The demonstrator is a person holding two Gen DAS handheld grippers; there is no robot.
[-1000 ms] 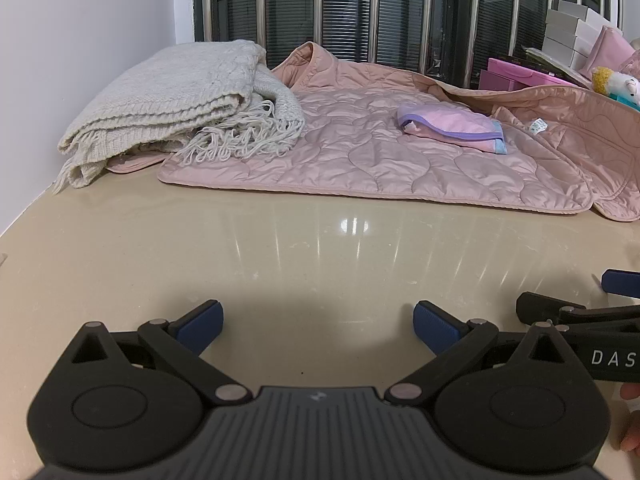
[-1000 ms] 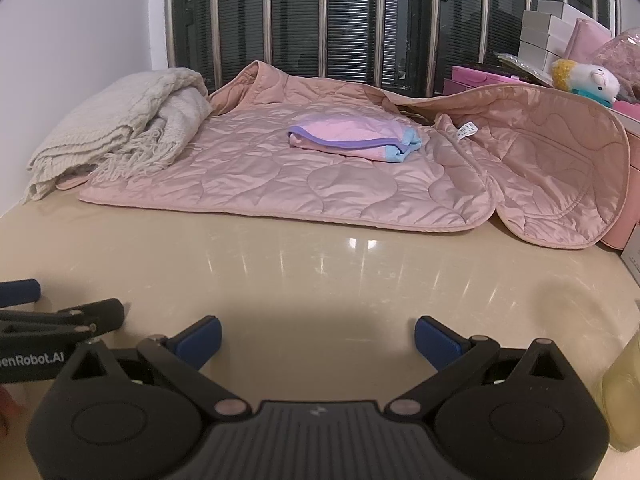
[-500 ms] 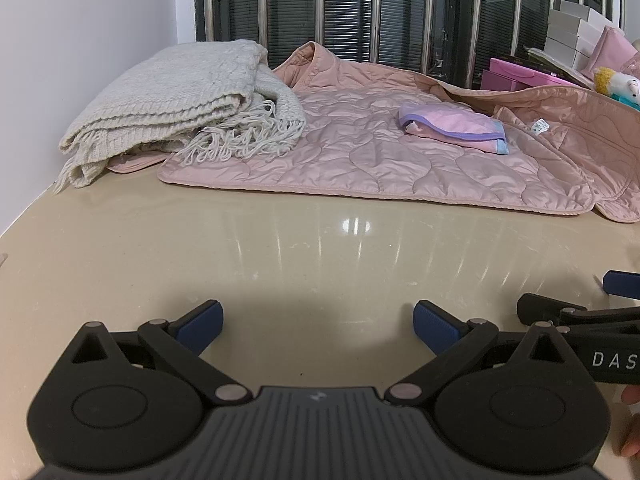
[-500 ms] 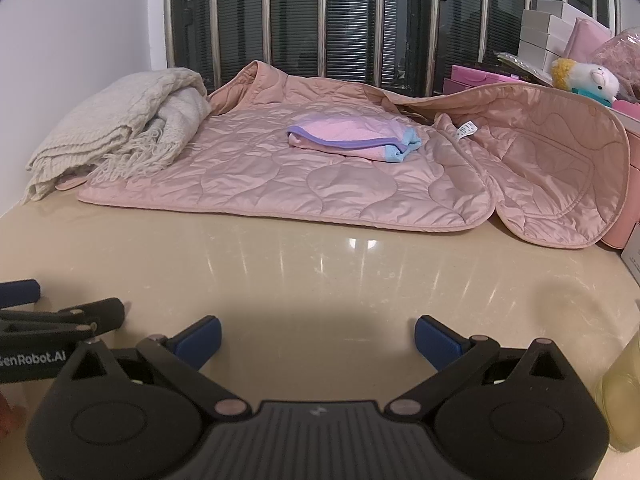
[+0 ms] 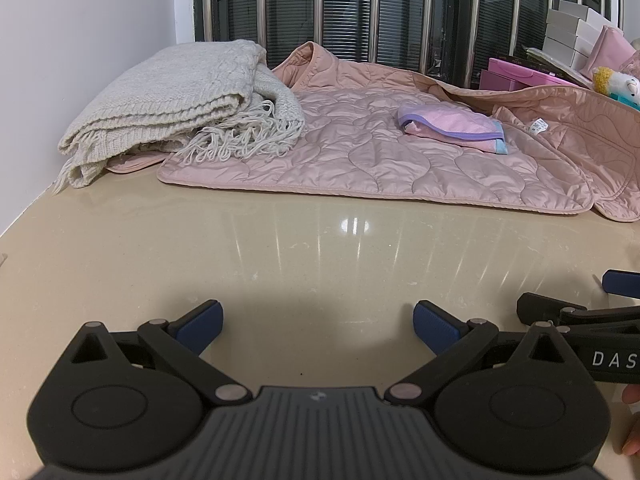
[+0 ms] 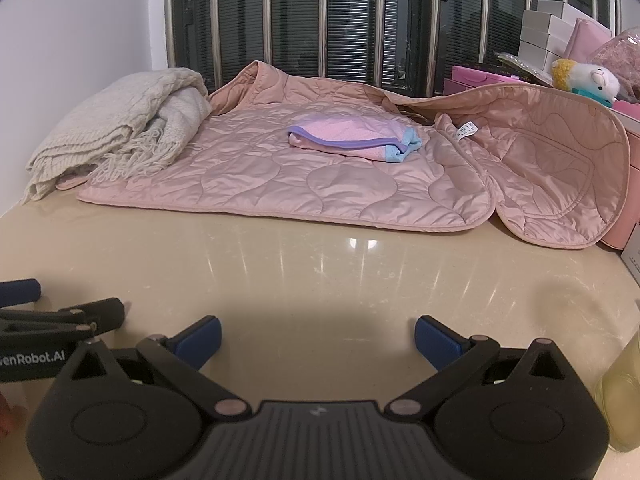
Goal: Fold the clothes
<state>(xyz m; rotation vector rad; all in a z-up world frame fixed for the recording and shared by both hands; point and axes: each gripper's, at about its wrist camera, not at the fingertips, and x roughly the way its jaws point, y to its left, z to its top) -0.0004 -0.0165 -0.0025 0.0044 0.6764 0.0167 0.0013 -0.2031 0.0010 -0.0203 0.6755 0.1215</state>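
Note:
A pink quilted jacket (image 5: 372,160) (image 6: 288,176) lies spread at the back of the beige table, its right part turned up. On it rests a small folded pink cloth with purple and blue trim (image 5: 452,128) (image 6: 356,138). A folded cream knit blanket with fringe (image 5: 176,104) (image 6: 116,132) sits on the jacket's left end. My left gripper (image 5: 316,324) hovers open over bare tabletop, well short of the jacket. My right gripper (image 6: 318,334) is open too, beside it, with nothing between its fingers.
Dark window bars run behind the clothes. White boxes (image 6: 548,36), pink boxes (image 5: 520,76) and a plush toy (image 6: 584,78) crowd the back right. A yellowish object (image 6: 620,396) stands at the right table edge. A white wall closes the left side. Glossy table (image 6: 320,272) lies in front.
Both grippers have crept slightly forward toward the clothes; their fingers stay open and nothing on the table has moved.

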